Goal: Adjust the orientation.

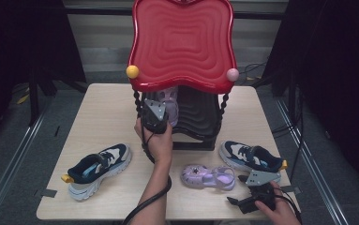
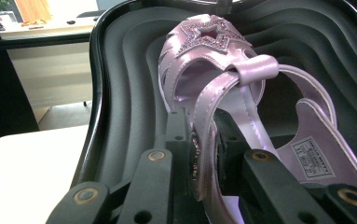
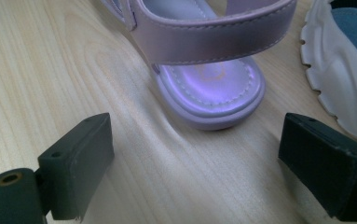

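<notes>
Tongs first, from the high view: my left tongs (image 1: 160, 104) sit at centre frame, reaching under the red top tier (image 1: 182, 42) of a two-tier shoe rack, over its black lower tray (image 1: 200, 117), with a lilac sandal (image 1: 170, 101) just showing at their tip. My right tongs (image 1: 252, 185) are at lower right, low over the surface (image 1: 107, 112), just beside a second lilac sandal (image 1: 207, 177) lying on its sole. One navy and white sneaker (image 1: 97, 168) lies at lower left, its mate (image 1: 250, 157) at right, beside that sandal.

Left gripper view: the jaws are closed on the sandal's side strap (image 2: 204, 140), holding it over the ribbed black tray (image 2: 129, 93). A glittery star (image 2: 209, 35) decorates the toe. A white label (image 2: 312, 156) on the insole carries print too small for me to read.

Right gripper view: the jaws stand wide apart, empty, with the second sandal's heel (image 3: 213, 93) between and ahead of them, its back strap (image 3: 213, 35) arching above; a white sneaker sole (image 3: 334, 74) is at right.

I judge these sandals light, with soft bendy straps and a smooth, slightly slick finish. The heel strap or sole edge looks the surest hold.
</notes>
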Motion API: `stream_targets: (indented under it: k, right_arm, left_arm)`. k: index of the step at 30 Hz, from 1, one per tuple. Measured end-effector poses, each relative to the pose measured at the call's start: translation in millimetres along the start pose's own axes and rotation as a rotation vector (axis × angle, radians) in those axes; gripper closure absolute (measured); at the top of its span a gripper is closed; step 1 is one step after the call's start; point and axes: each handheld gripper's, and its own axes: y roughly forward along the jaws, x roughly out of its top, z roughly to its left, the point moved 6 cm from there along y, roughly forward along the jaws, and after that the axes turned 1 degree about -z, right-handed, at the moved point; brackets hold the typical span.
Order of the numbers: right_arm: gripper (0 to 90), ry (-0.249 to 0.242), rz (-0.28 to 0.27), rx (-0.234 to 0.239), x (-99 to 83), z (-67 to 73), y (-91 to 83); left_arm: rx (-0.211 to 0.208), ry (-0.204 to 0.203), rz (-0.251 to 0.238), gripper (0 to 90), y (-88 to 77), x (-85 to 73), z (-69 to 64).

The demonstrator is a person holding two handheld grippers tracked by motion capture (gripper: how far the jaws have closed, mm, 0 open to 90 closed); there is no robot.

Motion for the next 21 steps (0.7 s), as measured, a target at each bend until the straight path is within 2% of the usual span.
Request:
stream_targets:
  k: [11, 21]
  right_arm:
    - [9.4, 0.001, 0.001, 0.0, 0.1, 0.2, 0.1]
    - [9.4, 0.001, 0.0, 0.0, 0.1, 0.2, 0.1]
  left_arm:
    - [-0.021, -0.012, -0.001, 74.0, -1.4, 1.4, 0.6]
    - [-0.044, 0.001, 0.014, 71.5, -3.4, 4.1, -1.0]
